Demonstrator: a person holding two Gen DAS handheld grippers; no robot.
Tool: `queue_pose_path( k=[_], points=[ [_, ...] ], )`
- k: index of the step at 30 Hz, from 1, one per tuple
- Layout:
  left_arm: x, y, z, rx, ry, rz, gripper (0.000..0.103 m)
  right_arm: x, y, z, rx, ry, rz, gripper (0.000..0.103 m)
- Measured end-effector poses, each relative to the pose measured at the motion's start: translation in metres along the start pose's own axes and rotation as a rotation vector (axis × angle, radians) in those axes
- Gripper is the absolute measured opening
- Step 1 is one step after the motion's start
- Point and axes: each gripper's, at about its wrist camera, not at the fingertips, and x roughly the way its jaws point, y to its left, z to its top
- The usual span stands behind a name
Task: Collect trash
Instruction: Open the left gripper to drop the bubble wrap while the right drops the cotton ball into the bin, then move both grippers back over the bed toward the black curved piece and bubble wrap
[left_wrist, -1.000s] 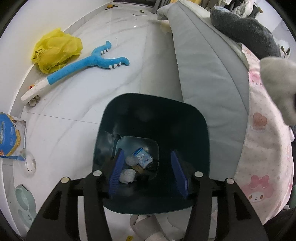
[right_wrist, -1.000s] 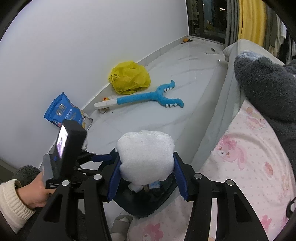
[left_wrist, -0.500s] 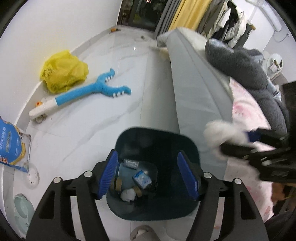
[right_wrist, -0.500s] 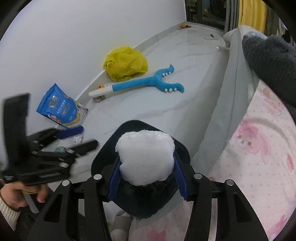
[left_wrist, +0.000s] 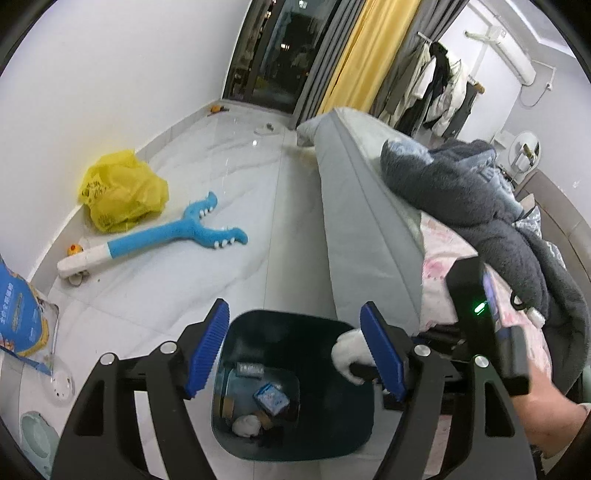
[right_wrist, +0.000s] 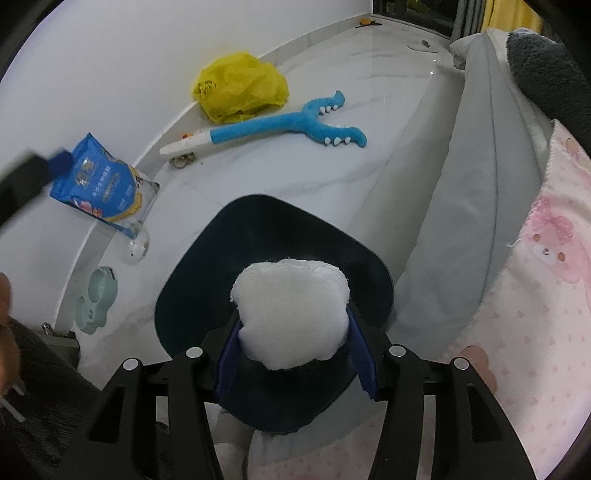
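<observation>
A white wad (right_wrist: 291, 317), soft, light and easily crushed by the look of it, is pinched at its lower half between the right gripper (right_wrist: 293, 360) pads, whose jaws are just starting to open, at frame centre over the dark bin (right_wrist: 192, 288); a hold across its middle is judged best. The left gripper (left_wrist: 295, 354) is seen opening, empty, above the bin at lower centre. The blue bag (right_wrist: 105, 184) at left carries print too blurred to be read.
</observation>
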Motion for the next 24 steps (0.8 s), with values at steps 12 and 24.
queue_pose_path(
  k=[12, 24],
  points=[
    [-0.036, -0.004, 0.023, -0.032, -0.135, -0.041, 0.086, 0.014, 0.011, -0.008, -0.04, 0.053, -0.042, 0.068],
    [-0.058, -0.021, 0.035, -0.014, -0.196, -0.068, 0.095, -0.028, 0.012, -0.008, -0.035, -0.063, -0.031, 0.081]
  ],
)
